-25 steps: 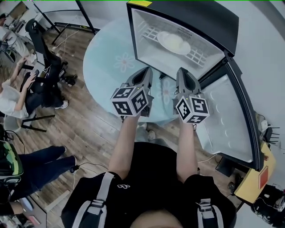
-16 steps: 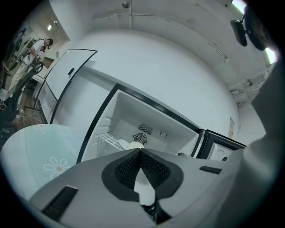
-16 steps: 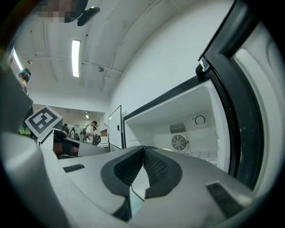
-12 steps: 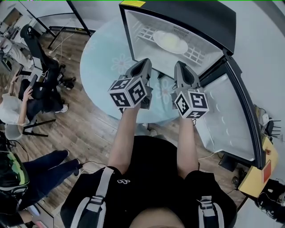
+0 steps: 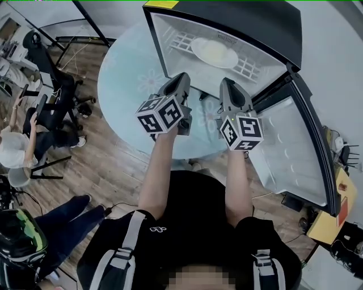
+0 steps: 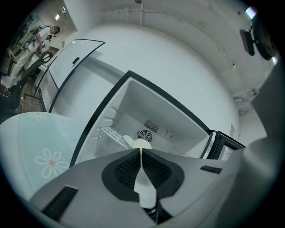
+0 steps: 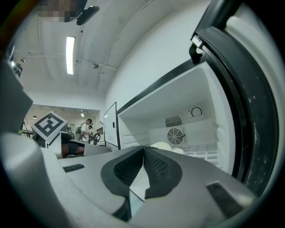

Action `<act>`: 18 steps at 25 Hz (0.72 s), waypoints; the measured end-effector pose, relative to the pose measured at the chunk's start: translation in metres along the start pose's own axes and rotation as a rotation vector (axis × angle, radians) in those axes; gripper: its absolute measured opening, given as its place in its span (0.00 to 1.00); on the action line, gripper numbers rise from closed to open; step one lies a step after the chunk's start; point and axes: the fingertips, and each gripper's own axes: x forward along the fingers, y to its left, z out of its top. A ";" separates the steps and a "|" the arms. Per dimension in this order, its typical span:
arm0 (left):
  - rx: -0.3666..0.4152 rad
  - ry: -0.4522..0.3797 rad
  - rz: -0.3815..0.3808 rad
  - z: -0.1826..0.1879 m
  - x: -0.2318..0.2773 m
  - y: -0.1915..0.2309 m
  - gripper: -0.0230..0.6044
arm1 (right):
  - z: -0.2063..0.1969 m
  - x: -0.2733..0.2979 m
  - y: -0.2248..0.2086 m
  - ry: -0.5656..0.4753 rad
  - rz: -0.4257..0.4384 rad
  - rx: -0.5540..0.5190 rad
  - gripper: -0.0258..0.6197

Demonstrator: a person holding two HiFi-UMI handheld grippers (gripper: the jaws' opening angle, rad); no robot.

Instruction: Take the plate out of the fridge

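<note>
While held level and side by side at the near edge of the open fridge, pictured short of the goal: left gripper and right gripper, both empty. Shown in the left gripper view with jaws at a hairline gap, having just been opening, nothing between them. Shown in the right gripper view with jaws pressed tip to tip on nothing.

Farther in, on the white wire shelf at the back of the cabinet: the plate, pale, round, lying flat, something yellowish at its centre, untouched. Lies straight ahead and far of both tools, a shade closer to the right gripper's line than the left's, though near enough centred to suit either. Being round, offers no long axis to square up to; only the near rim, facing the jaws edge-on.

Flanked on the right by the swung-out door, on the left by the round table with its daisy print.

Judged to be at the approach stage: calls for wider jaws before any bite on the rim, then a level push far into the cabinet. Worth watching: a thin rim, likely slick, and a wire shelf below, liable to snag the lower jaw
</note>
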 end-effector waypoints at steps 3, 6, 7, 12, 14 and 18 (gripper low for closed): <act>-0.003 0.007 -0.008 0.000 0.007 0.003 0.05 | -0.004 0.005 0.000 0.002 -0.002 0.006 0.04; -0.007 0.016 -0.020 0.000 0.013 0.007 0.05 | -0.011 0.011 -0.003 0.007 -0.001 0.035 0.07; -0.012 0.017 -0.028 -0.001 0.015 0.008 0.05 | -0.014 0.013 -0.004 0.010 -0.003 0.043 0.07; -0.061 0.025 -0.081 0.001 0.024 0.014 0.16 | -0.023 0.024 -0.005 0.009 -0.012 0.087 0.07; -0.066 0.027 -0.080 0.002 0.027 0.020 0.16 | -0.023 0.027 -0.005 0.004 -0.016 0.099 0.07; -0.083 0.027 -0.085 0.008 0.038 0.028 0.16 | -0.023 0.030 -0.008 -0.013 -0.029 0.127 0.07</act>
